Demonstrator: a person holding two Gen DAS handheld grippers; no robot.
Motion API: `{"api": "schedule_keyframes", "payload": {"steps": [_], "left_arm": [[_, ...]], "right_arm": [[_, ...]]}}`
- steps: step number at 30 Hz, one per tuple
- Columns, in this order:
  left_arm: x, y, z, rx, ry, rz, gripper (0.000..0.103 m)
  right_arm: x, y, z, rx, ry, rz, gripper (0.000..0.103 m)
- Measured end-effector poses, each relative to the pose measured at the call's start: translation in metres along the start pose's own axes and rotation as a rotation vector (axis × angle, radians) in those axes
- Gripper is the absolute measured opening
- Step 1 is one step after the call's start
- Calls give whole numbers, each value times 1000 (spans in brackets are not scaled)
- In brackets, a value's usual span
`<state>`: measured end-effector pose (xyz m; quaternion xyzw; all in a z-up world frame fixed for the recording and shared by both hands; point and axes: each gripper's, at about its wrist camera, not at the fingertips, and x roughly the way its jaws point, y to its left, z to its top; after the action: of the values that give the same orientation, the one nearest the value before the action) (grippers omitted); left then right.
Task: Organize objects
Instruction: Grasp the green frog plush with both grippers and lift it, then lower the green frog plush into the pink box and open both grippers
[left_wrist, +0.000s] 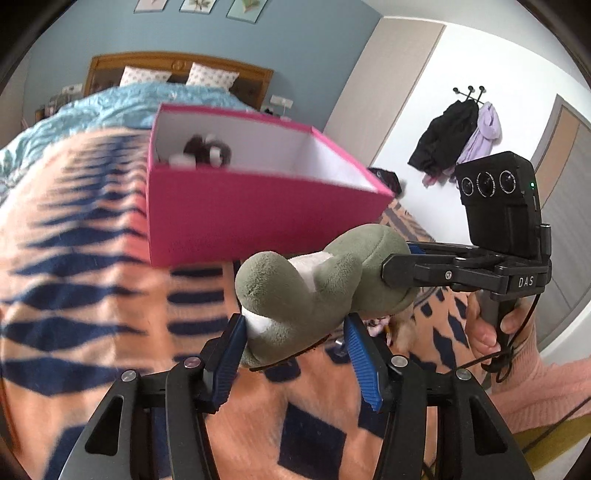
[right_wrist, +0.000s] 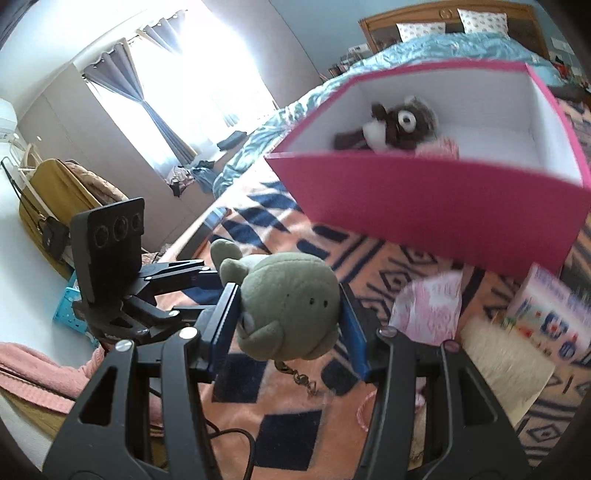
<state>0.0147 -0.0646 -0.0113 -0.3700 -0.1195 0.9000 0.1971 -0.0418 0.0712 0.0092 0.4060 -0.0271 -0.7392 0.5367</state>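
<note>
The green plush (right_wrist: 291, 306) is hanging in the air just in front of the pink box (right_wrist: 443, 206), held from both ends at once. The right tool (right_wrist: 288, 314) is clamping the fat head end between its blue pads, and the left tool (left_wrist: 295, 343) is pinching the narrower tail end. In the left view, the plush's white belly patch is showing, with a little keychain clasp dangling under it in the right view.

The box is sitting open on the bed's orange and navy blanket (left_wrist: 92, 295), and a brown bear (right_wrist: 402, 125) is already lying inside against the far wall, next to something pink. Off to the right on the blanket there's a pink cloth (right_wrist: 428, 310) and a printed carton (right_wrist: 550, 317) still waiting, both blurry.

So this looks like the carry step: plush picked up, not yet over the rim. The next move probably calls for lifting it a bit higher and forward so it's clearing the near wall, then both tools letting go together so it's dropping beside the bear rather than snagging on one side.
</note>
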Motion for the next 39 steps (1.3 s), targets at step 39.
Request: {"api": "schedule_keyframes", "payload": {"steps": [39], "left_arm": [[52,54,142,44,-15,175,54]], "right_arm": [[47,-47,172,-74,14,41,53]]}}
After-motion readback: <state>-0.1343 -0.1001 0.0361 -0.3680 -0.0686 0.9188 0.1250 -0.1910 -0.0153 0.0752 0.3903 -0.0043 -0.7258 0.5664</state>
